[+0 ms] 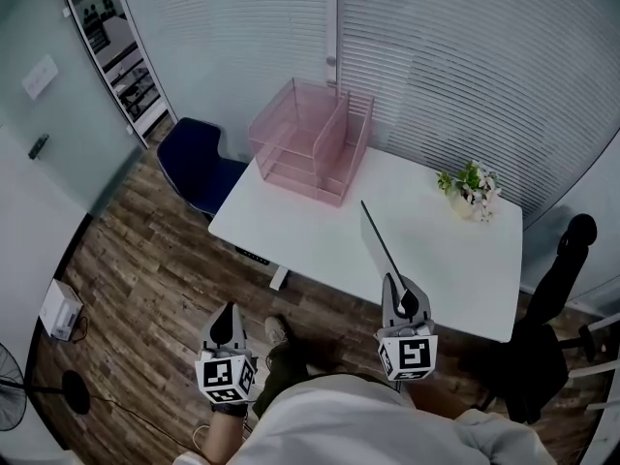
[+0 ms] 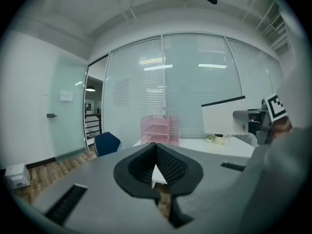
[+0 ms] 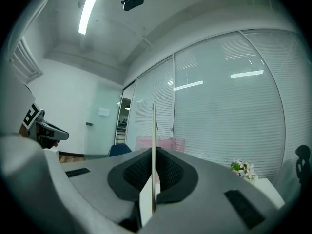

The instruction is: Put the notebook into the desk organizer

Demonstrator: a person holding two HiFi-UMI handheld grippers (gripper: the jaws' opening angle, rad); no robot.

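Wood-plank floor [image 1: 126,260] filled the left of the head view, with a small white box [image 1: 60,308] lying on it and a dark blue chair [image 1: 199,168] standing beside the far left corner of the white tabletop [image 1: 320,231]. The left gripper [image 1: 231,310] hung over the floor, short of the tabletop's near edge. In its own view its jaws were clenched at the tips with nothing between them. The pink desk organizer [image 1: 312,139] stood at the far left end of the tabletop, against the blinds, its trays stacked and a taller upright section on its right. Right of centre, the right gripper [image 1: 402,289] had its jaws clamped on the notebook [image 3: 146,199]. The notebook stood on edge, thin as a line in both that gripper's view and the head view. It was above the near part of the tabletop and pointed toward the organizer but was well apart from it. Farther right, a small potted plant [image 1: 470,190] with pale flowers sat near the far right corner. A black chair [image 1: 547,337] stood off the tabletop's right end.
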